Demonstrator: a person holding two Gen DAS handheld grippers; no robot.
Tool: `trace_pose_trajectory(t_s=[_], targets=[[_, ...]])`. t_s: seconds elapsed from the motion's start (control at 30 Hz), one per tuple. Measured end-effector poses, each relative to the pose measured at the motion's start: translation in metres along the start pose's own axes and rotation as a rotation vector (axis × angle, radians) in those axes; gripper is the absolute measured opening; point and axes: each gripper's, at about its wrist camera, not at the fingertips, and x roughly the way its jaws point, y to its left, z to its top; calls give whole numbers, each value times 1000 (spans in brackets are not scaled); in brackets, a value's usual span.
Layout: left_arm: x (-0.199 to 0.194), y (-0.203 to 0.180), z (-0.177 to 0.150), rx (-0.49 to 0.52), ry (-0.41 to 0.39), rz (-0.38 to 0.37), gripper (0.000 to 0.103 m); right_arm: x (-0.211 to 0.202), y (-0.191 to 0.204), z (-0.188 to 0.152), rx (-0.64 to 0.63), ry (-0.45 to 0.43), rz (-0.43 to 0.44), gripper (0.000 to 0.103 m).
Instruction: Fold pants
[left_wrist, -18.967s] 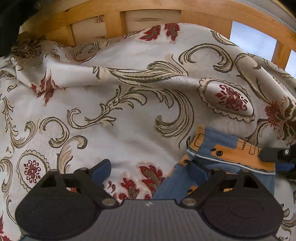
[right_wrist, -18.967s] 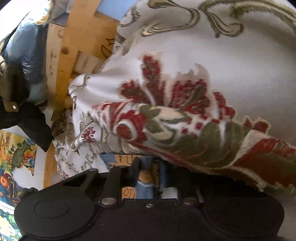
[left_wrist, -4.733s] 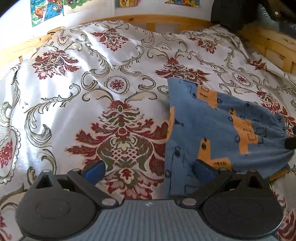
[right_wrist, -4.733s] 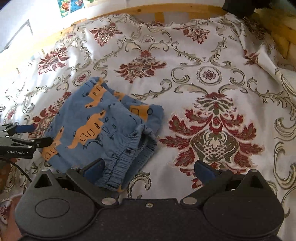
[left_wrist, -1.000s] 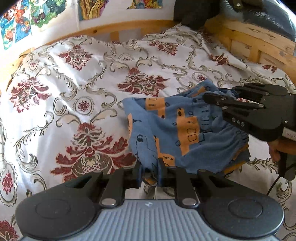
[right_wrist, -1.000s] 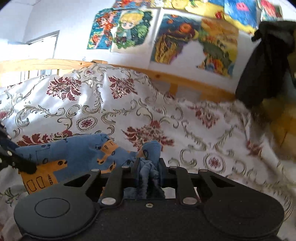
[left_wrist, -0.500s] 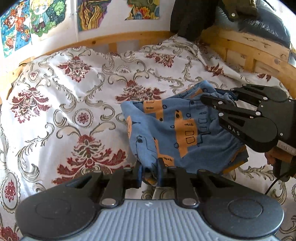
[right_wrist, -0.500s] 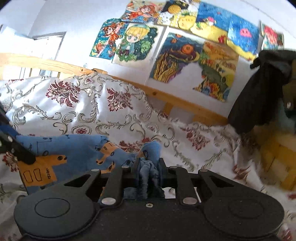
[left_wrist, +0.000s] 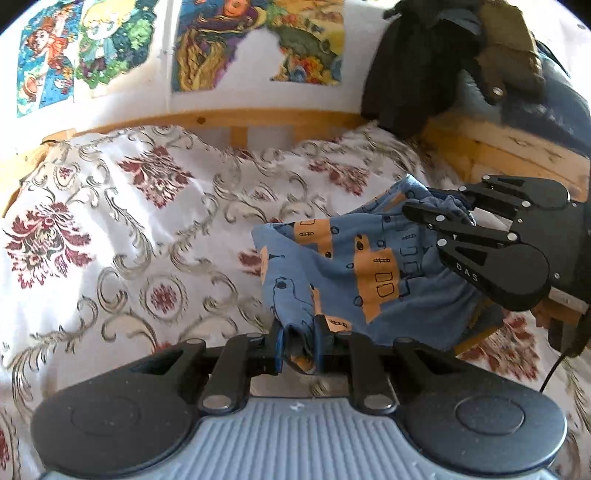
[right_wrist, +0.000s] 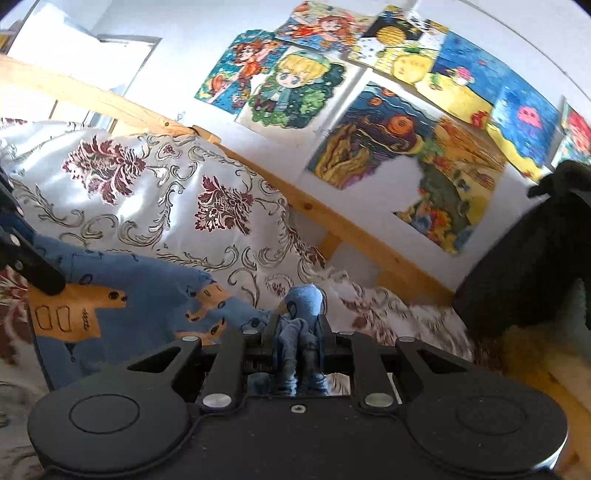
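While both tools are rising, we are lifting the blue pants (left_wrist: 354, 266) off the bed's floral bedspread (left_wrist: 122, 229), and that is the change that matters: half a second ago the wrist views were still looking mostly at the bedspread, and now they are tilting up to take in the wooden bed frame (right_wrist: 332, 218) and the children's drawings (right_wrist: 402, 144) on the wall. Our left tool (left_wrist: 298, 341) is pressed together on a bunched corner of the blue-and-orange cloth, just as it was a second ago, and our right tool (right_wrist: 297, 334) is likewise pinching a gathered wad of the fabric, which is poking out above its fingertips. In the left wrist view we are seeing the right tool (left_wrist: 439, 210) holding the far upper corner, so the pants are hanging stretched between the two grips, with the middle sagging and the lower part perhaps still brushing the bedspread; we cannot tell for certain. Compared with the crumpled heap lying there a few seconds back, the garment is opening out into one sheet. We are judging that this is the spreading step before any real fold, so the task is still early; next we are probably needing to shake or lay the pants flat, keeping both pinches firm so neither corner slips.
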Motion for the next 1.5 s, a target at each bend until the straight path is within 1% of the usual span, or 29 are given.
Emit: trace_pose_trajectory(t_s=[0.1, 0.17, 0.23, 0.27, 0.33, 0.37, 0.5, 0.6, 0.63, 0.7, 0.73, 0.77, 0.83, 0.93, 0.97, 1.0, 1.03, 1.07, 1.1, 1.17, 1.23, 1.27, 1.33, 1.4, 1.5], targets=[[14, 8, 3, -8, -29, 25, 17, 28, 2, -3, -36, 2, 20, 19], [26, 13, 1, -19, -26, 39, 17, 44, 5, -10, -48, 18, 41, 19], [40, 21, -5, -51, 4, 34, 17, 62, 10, -22, -52, 53, 84, 19], [48, 26, -8, -81, 36, 29, 17, 68, 14, -28, -60, 71, 106, 19], [60, 36, -14, -148, 102, 20, 17, 76, 22, -41, -75, 102, 123, 19], [63, 40, -18, -174, 122, 17, 17, 77, 24, -45, -72, 110, 125, 19], [69, 48, -26, -193, 149, 8, 18, 81, 19, -51, 4, 132, 131, 20], [70, 49, -27, -189, 155, 9, 18, 82, 20, -48, -3, 134, 130, 20], [70, 49, -26, -191, 159, 10, 18, 82, 21, -47, -8, 134, 124, 24], [69, 48, -24, -201, 172, 6, 20, 78, 18, -47, 1, 130, 104, 36], [69, 50, -24, -212, 181, 2, 21, 76, 15, -47, 22, 129, 93, 39], [66, 48, -24, -221, 185, 2, 23, 75, 12, -46, 42, 130, 89, 47], [64, 50, -23, -237, 187, 6, 26, 69, 3, -43, 101, 131, 77, 60], [58, 50, -23, -241, 179, 26, 35, 54, -8, -39, 190, 130, 55, 71], [55, 50, -22, -241, 176, 30, 41, 47, -10, -37, 218, 130, 48, 78], [52, 50, -22, -242, 170, 31, 48, 40, -13, -36, 252, 129, 40, 81], [48, 49, -21, -242, 162, 34, 62, 31, -15, -34, 290, 127, 32, 85], [44, 48, -20, -241, 149, 40, 71, 23, -18, -32, 322, 126, 29, 88], [39, 47, -19, -239, 131, 46, 74, 12, -20, -30, 366, 126, 21, 93], [29, 43, -16, -221, 102, 56, 87, -6, -22, -27, 424, 120, 6, 100], [20, 38, -14, -205, 79, 71, 95, -28, -22, -24, 474, 115, -9, 102], [15, 35, -14, -197, 64, 78, 99, -37, -21, -23, 493, 117, -14, 102], [5, 28, -15, -177, 35, 91, 103, -57, -18, -21, 531, 138, -32, 102], [-5, 22, -18, -157, 21, 103, 103, -75, -14, -21, 566, 163, -57, 102], [-16, 14, -25, -136, 34, 108, 103, -98, -9, -23, 615, 203, -78, 102]])
